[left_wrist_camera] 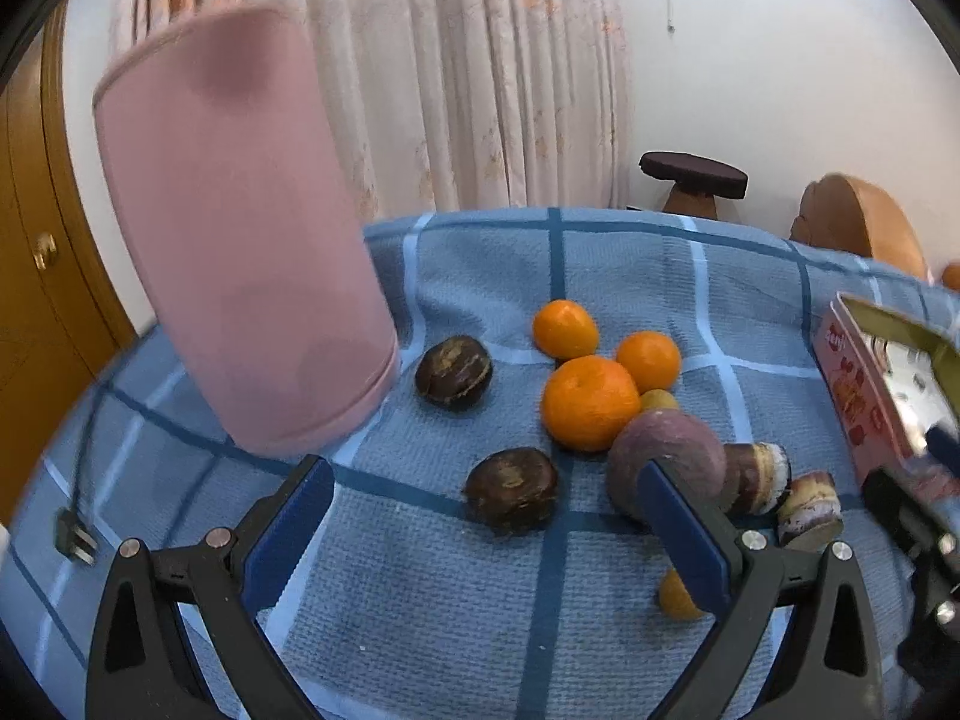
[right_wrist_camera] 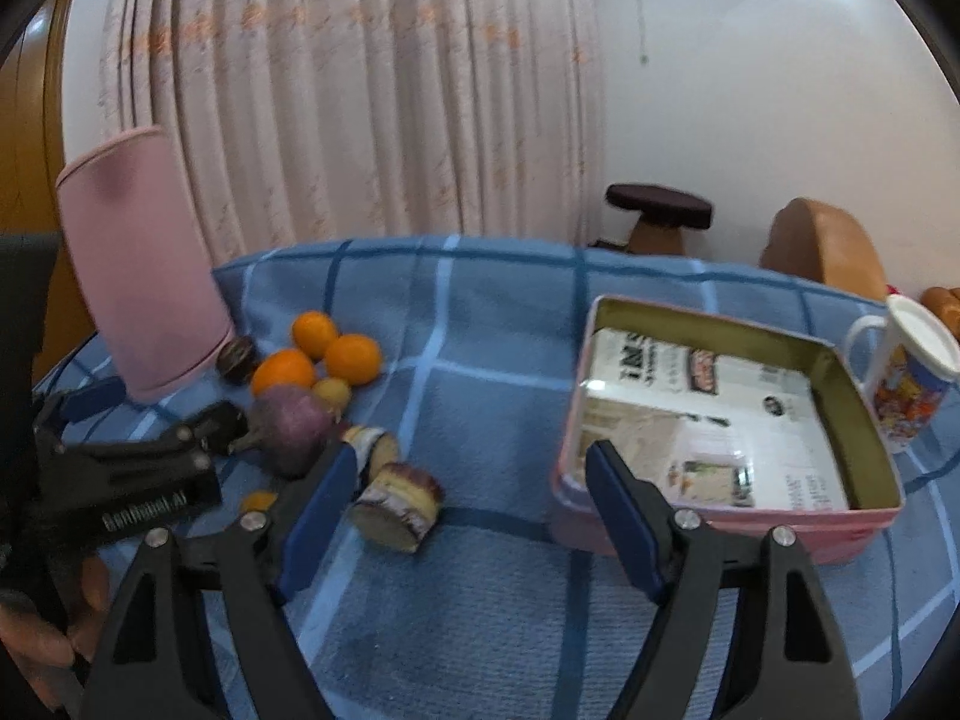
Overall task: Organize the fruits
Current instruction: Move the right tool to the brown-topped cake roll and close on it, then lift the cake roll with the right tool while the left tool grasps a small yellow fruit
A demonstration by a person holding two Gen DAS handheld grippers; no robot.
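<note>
My left gripper (left_wrist_camera: 485, 471) is open low over the blue checked cloth, and a dark brown round fruit (left_wrist_camera: 513, 489) lies between its fingertips, untouched. A purple round fruit (left_wrist_camera: 666, 462) sits just behind its right finger, with three oranges (left_wrist_camera: 591, 402) and a second dark fruit (left_wrist_camera: 453, 372) beyond. My right gripper (right_wrist_camera: 471, 453) is open over bare cloth. A cut cane piece (right_wrist_camera: 396, 507) lies close to its left finger. The open pink tin (right_wrist_camera: 708, 324), lined with printed paper, stands just past its right finger.
A tall pink cylinder (left_wrist_camera: 240, 228) stands at the left, near the fruit pile. A lidded mug (right_wrist_camera: 906, 372) stands right of the tin. A plug (left_wrist_camera: 75, 537) lies at the cloth's left edge. A stool (right_wrist_camera: 657, 210) and a wooden chair are beyond the table.
</note>
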